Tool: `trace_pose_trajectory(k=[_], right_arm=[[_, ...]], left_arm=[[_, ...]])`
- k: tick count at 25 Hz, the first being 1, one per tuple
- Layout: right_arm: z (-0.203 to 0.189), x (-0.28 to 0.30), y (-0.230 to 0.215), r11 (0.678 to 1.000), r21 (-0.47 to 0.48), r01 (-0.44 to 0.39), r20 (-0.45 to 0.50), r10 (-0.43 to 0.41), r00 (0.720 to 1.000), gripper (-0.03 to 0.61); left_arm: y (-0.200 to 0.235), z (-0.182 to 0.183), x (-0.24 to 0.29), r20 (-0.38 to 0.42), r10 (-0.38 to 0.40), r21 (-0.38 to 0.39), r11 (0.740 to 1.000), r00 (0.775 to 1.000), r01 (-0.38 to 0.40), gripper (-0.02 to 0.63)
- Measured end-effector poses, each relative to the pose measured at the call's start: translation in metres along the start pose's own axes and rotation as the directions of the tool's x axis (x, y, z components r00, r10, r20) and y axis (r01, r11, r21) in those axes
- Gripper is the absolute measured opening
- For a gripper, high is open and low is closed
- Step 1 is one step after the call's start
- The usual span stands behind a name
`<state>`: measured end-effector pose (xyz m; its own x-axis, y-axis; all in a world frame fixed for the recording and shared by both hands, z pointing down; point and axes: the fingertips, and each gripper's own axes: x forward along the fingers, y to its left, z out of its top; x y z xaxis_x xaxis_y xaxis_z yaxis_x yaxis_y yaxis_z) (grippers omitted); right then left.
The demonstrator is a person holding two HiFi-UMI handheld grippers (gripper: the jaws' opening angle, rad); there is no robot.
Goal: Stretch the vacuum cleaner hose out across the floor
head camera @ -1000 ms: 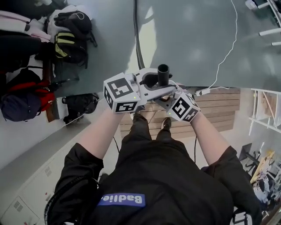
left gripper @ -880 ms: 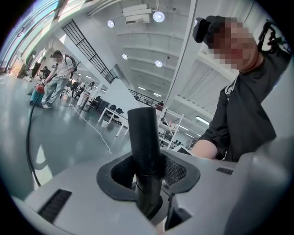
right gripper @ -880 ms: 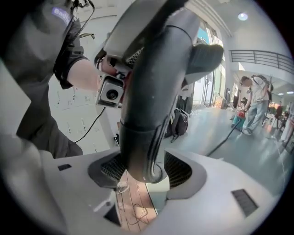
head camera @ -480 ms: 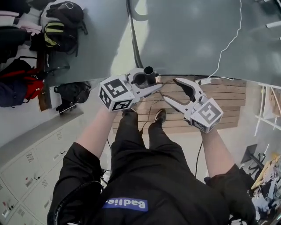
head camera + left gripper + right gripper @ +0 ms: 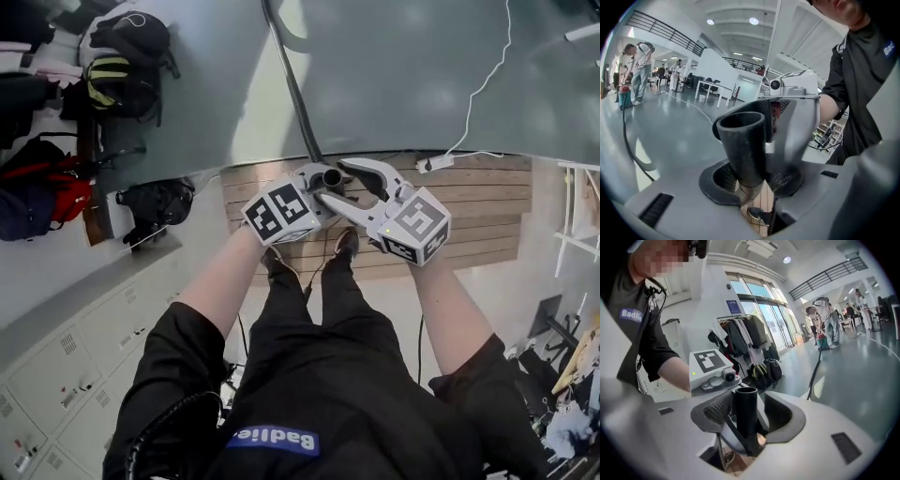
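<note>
Clamping the stiff black tube end (image 5: pixel 743 140) of the vacuum cleaner hose (image 5: pixel 296 89) over the wooden platform's (image 5: pixel 469 206) far edge, the left gripper (image 5: pixel 317 180) grips firmly, the right gripper (image 5: pixel 333 180), jaws just closing slightly, stands wide around it untouching, and the slim hose crosses open grey floor (image 5: pixel 403 84) between bags (image 5: pixel 122 66) and 1 white cable (image 5: pixel 487 84).

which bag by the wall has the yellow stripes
The black backpack just above the red bag; the red one and the lone black bag by the wooden floor show no yellow.

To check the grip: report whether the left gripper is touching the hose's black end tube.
Touching. Left gripper view: the left gripper clamps the black end tube, pads against both sides.
</note>
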<state>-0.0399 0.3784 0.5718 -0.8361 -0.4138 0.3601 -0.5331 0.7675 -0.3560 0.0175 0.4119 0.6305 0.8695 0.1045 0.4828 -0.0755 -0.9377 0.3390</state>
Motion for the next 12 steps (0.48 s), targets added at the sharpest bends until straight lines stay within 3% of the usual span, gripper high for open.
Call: trace_pose_trajectory(k=[1,2,6,9,12], right_arm=[[-0.007,0.006,-0.001,1.000,-0.020,0.010,-0.019,-0.010,1.000,0.185],[-0.013,0.013,-0.002,0.999,-0.038,0.014,-0.036,-0.015,0.999,0.152],[-0.036,0.040,-0.003,0.999,-0.040,0.036,-0.054,-0.038,0.998,0.146],[-0.056,0.041,-0.019,0.990,0.078,0.114,0.026,-0.116,0.993,0.143],[-0.089,0.027,-0.050,0.949,0.259,0.180,0.109,-0.214,0.971,0.138]], left_arm=[[0.001,-0.006,0.004,-0.005,-0.017,0.003,1.000,1.000,0.017,0.150],[0.003,-0.013,0.006,-0.008,-0.031,0.006,1.000,0.999,0.031,0.150],[0.012,-0.045,0.007,-0.003,-0.060,0.026,0.998,0.998,0.060,0.150],[0.023,-0.080,-0.001,-0.009,-0.045,0.013,0.999,0.999,0.045,0.173],[0.041,-0.118,-0.018,0.003,0.003,-0.047,0.999,1.000,-0.003,0.186]])
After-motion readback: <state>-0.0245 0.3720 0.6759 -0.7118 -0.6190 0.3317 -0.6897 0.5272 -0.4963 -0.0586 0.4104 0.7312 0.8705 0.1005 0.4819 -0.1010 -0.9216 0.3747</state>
